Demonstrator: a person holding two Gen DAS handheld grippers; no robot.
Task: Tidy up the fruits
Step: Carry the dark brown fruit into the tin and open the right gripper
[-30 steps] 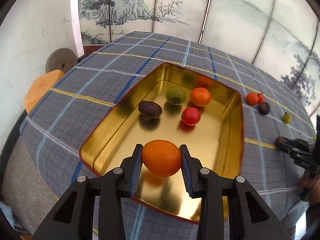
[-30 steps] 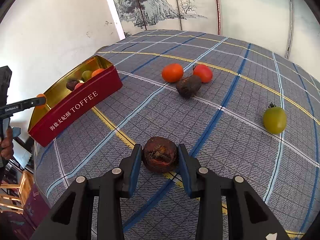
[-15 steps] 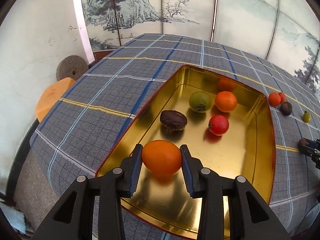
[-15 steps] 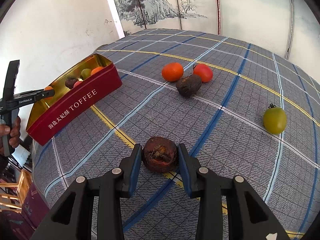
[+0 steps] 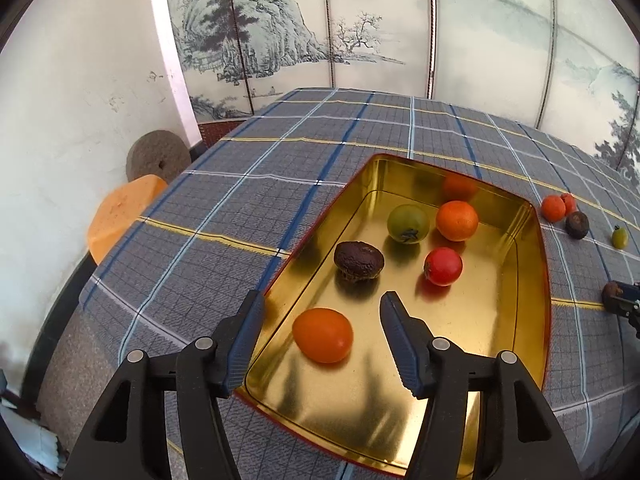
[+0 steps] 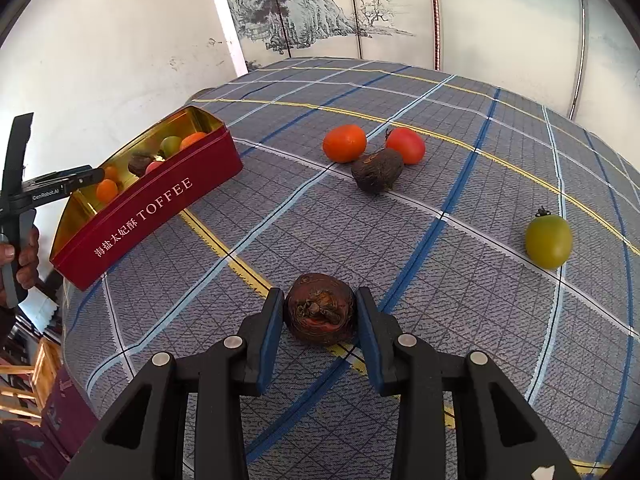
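My left gripper point(image 5: 322, 308) is open over the near end of the gold toffee tin point(image 5: 536, 280). An orange fruit point(image 5: 322, 335) lies loose on the tin floor between the fingers. Farther in lie a dark brown fruit point(image 5: 359, 260), a green one point(image 5: 408, 223), an orange one point(image 5: 457, 220) and a red one point(image 5: 443, 266). My right gripper point(image 6: 320, 312) is shut on a dark brown fruit point(image 6: 321, 308) just above the plaid cloth. The red-sided tin point(image 6: 160, 208) stands to its far left.
On the cloth lie an orange fruit point(image 6: 344, 143), a red fruit point(image 6: 405, 145), a dark fruit point(image 6: 377, 169) and a green fruit point(image 6: 548, 241). A stone wheel point(image 5: 158, 160) and an orange stool point(image 5: 120, 216) stand beyond the table's left edge.
My left gripper opened and let the orange fruit drop onto the tin floor. The left view shifted further left over the tin. My right gripper stayed shut on the dark fruit.
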